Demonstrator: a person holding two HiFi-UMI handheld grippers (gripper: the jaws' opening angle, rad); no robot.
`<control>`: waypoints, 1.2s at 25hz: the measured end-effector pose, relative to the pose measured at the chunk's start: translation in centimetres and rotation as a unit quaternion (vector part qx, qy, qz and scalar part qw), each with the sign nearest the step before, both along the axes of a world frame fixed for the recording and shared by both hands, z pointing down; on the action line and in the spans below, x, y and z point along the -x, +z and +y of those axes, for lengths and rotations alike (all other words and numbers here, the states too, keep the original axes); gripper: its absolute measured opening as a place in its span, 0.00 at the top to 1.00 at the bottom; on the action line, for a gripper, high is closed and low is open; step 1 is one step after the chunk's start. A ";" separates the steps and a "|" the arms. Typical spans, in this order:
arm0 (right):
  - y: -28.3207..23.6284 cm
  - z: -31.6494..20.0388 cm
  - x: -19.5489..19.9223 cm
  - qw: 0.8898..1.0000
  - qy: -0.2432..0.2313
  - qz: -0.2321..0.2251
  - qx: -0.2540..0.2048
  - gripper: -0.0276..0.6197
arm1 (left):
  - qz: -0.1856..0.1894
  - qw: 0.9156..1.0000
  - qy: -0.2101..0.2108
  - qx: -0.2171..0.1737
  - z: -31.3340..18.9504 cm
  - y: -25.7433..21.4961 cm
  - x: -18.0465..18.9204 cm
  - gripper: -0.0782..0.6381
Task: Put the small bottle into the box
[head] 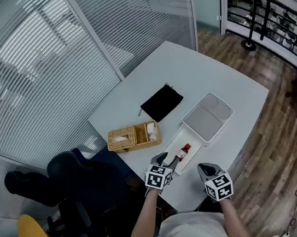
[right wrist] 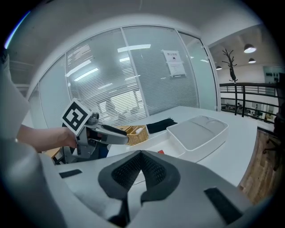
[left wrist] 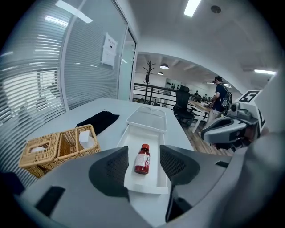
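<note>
Small bottle point(left wrist: 142, 159) just beyond left tool point(left wrist: 143, 154)

notice sheet point(left wrist: 109, 49) on the glass wall: dark print on white, too small to read.
label on the small bottle point(left wrist: 142, 159): pale patch with print, too blurred to read.
marker cube point(head: 157, 178) of the left gripper point(head: 168, 160): black-and-white square patterns, no letters or numbers.
marker cube point(head: 219, 186) of the right gripper point(head: 203, 166): the same kind of pattern, no letters.
readable text, brands, numbers: none.
</note>
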State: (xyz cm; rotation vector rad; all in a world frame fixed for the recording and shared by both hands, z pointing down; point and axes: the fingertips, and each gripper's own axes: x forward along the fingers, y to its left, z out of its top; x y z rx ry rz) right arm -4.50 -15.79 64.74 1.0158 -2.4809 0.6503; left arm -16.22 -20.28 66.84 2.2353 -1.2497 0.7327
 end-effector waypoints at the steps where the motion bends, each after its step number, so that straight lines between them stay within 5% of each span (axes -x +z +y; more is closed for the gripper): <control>1: 0.1 0.0 0.0 1.000 0.000 0.001 0.000 0.95 | 0.001 1.000 -0.005 -0.003 0.4 -0.3 0.3 0.56; 15: 0.6 0.8 0.9 1.000 0.014 0.003 0.002 0.95 | 0.060 0.994 -0.084 -0.045 4.4 -2.8 1.5 0.58; 30: 0.5 1.3 1.1 1.000 0.021 -0.008 0.003 0.95 | 0.076 0.991 -0.093 -0.058 5.8 -3.3 0.4 0.85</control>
